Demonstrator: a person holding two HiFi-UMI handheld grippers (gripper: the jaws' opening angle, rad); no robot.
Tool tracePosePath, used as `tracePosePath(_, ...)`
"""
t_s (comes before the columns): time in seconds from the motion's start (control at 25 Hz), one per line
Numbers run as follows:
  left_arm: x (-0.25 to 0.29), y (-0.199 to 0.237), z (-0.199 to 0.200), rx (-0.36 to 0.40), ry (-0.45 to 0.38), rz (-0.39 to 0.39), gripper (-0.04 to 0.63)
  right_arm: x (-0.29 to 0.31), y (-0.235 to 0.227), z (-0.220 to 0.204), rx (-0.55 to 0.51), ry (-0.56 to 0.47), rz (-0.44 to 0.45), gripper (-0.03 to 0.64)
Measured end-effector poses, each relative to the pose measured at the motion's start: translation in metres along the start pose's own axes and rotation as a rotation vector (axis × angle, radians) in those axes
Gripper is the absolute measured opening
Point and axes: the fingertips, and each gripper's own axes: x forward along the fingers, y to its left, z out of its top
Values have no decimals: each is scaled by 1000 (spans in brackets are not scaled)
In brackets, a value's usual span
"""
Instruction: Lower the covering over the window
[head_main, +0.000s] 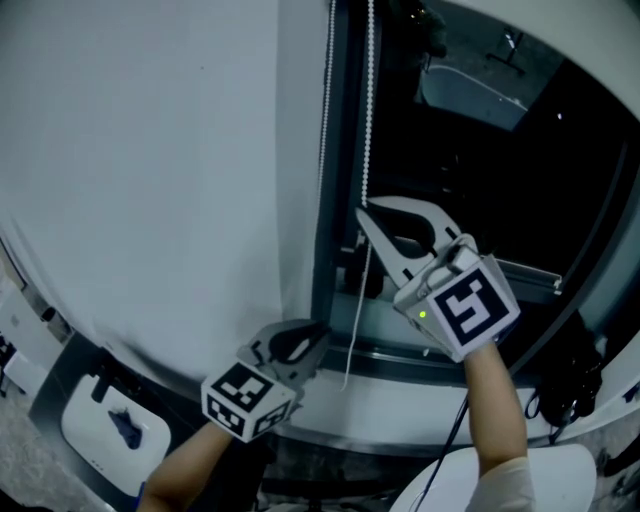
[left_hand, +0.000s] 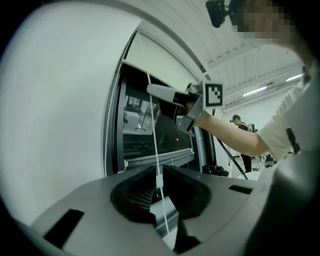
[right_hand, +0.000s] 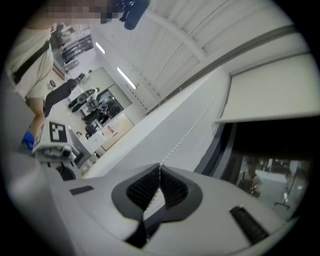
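Right claw (right_hand: 160, 167) was clamped shut on the bead chain (head_main: 369, 100), upper centre; left claw (left_hand: 157, 170) seemingly pinched it lower. Chain looked light, limp, slippery.

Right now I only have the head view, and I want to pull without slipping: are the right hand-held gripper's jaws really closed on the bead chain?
Observer: Yes. In the right gripper view, the right hand-held gripper has its jaws together on the bead chain.
Operator: And the left one?
Observer: At the left hand-held gripper the chain runs between nearly closed jaws. I cannot tell whether they pinch it.
Operator: How far down is the covering?
Observer: The blind sits high, and the window below its edge is bare glass.
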Motion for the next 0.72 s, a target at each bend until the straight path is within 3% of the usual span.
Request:
tracePosePath(0.2,-6,-2,68,62,-117,6,33,0,6,4,-157,51,-27,8)
tracePosePath(0.44,-8,9,138,25,-239,9,34,0,14,-4,-283,110,-14,11)
tracePosePath(0.72,-11,24,178,35,-300,41,32,-3,16,-3,-297,76,-15,11)
